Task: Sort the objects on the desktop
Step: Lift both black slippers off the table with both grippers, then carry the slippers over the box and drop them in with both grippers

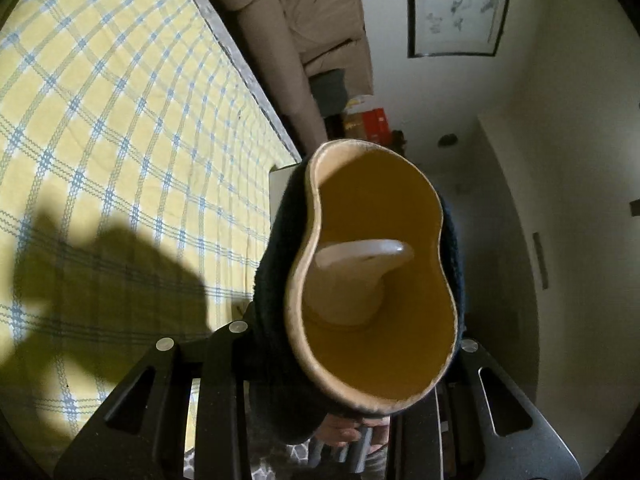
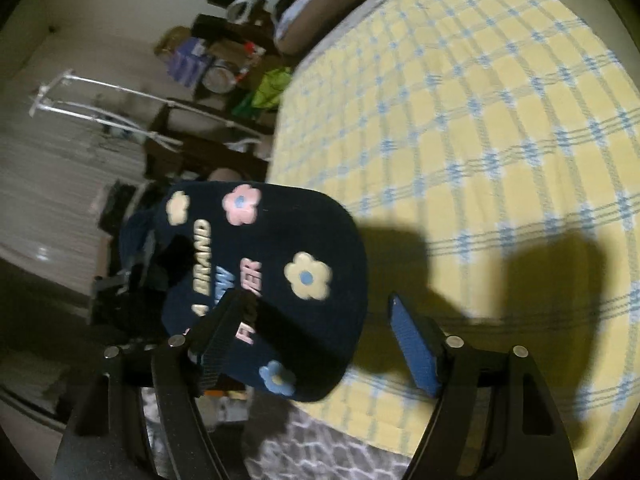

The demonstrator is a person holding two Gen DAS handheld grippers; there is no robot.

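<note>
A dark navy fluffy slipper (image 1: 372, 288) with a tan sole fills the left wrist view, sole toward the camera. My left gripper (image 1: 352, 360) is shut on it and holds it in the air beside the table edge. The same slipper (image 2: 272, 280) shows in the right wrist view from its top, with pastel flowers and lettering. My right gripper (image 2: 316, 344) is open, its jaws wide apart. Its left finger (image 2: 218, 336) overlaps the slipper and its blue-padded right finger (image 2: 416, 348) is over the cloth.
A yellow and blue checked tablecloth (image 1: 120, 120) covers the table (image 2: 500, 120). A beige sofa (image 1: 312, 20) and a framed picture (image 1: 456, 4) are beyond the table. A white rack (image 2: 108, 108) and cluttered shelves (image 2: 216, 60) stand off the table's left side.
</note>
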